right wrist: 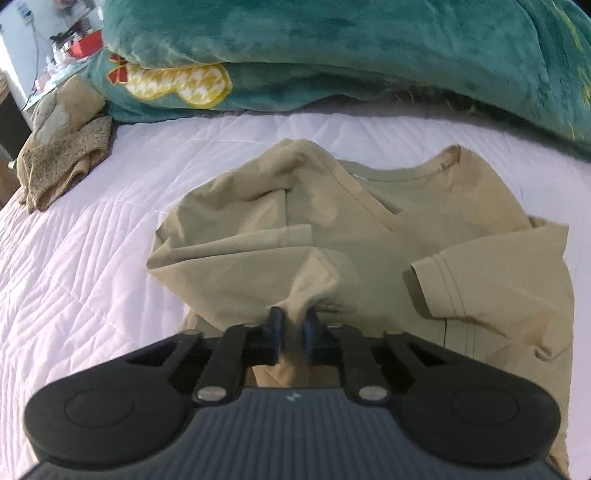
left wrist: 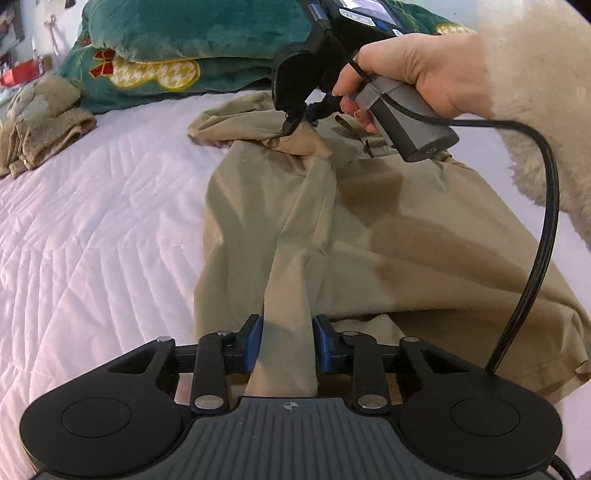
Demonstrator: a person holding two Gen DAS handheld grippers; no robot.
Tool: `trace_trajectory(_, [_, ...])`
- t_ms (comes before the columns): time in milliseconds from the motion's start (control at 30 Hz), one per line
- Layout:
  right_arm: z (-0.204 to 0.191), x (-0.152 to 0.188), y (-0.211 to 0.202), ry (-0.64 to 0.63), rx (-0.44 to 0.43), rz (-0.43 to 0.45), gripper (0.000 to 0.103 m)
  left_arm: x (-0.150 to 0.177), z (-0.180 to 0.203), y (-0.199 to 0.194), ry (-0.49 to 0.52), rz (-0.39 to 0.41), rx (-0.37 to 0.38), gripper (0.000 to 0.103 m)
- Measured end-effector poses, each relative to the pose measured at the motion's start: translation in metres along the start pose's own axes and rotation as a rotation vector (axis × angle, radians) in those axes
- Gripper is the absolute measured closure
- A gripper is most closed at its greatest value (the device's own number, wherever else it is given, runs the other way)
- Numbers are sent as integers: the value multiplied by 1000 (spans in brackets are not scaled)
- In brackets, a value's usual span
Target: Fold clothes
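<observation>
A tan T-shirt (left wrist: 388,229) lies spread on a pale quilted bedcover (left wrist: 92,221). My left gripper (left wrist: 288,332) is shut on a taut ridge of its fabric that runs away toward the far end. There, in the left wrist view, my right gripper (left wrist: 290,123) pinches a bunched fold, held by a hand (left wrist: 406,70) in a fluffy cream sleeve (left wrist: 535,92). In the right wrist view the right gripper (right wrist: 293,325) is shut on gathered cloth of the T-shirt (right wrist: 369,229), with the neckline and one short sleeve (right wrist: 443,284) beyond it.
A green plush blanket (left wrist: 184,33) (right wrist: 332,48) with a yellow and red motif is piled along the far side of the bed. A brown towel (left wrist: 40,118) (right wrist: 62,158) lies crumpled at the far left. A black cable (left wrist: 546,206) loops over the shirt's right side.
</observation>
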State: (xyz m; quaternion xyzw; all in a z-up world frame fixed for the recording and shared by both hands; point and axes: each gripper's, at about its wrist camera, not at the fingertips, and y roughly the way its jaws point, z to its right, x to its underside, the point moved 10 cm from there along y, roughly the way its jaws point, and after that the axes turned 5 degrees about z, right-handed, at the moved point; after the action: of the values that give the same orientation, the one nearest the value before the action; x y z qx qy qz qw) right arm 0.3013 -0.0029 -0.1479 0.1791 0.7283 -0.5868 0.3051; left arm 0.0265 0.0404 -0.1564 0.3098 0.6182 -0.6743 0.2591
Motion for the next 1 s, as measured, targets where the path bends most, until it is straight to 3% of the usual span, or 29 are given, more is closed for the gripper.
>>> trace_trajectory(67, [-3, -4, -1, -24, 17, 23, 96, -1, -7, -2, -44, 5, 17, 84])
trace_trajectory(400, [-25, -30, -28, -116, 62, 106, 97, -13, -44, -23, -141, 69, 14, 86])
trace_trajectory(767, [-96, -68, -47, -193, 55, 186, 97, -23, -136, -43, -288, 122, -114, 86])
trace_trajectory(1000, [-162, -76, -20, -234, 23, 181, 97, -10, -194, -41, -359, 90, -191, 86])
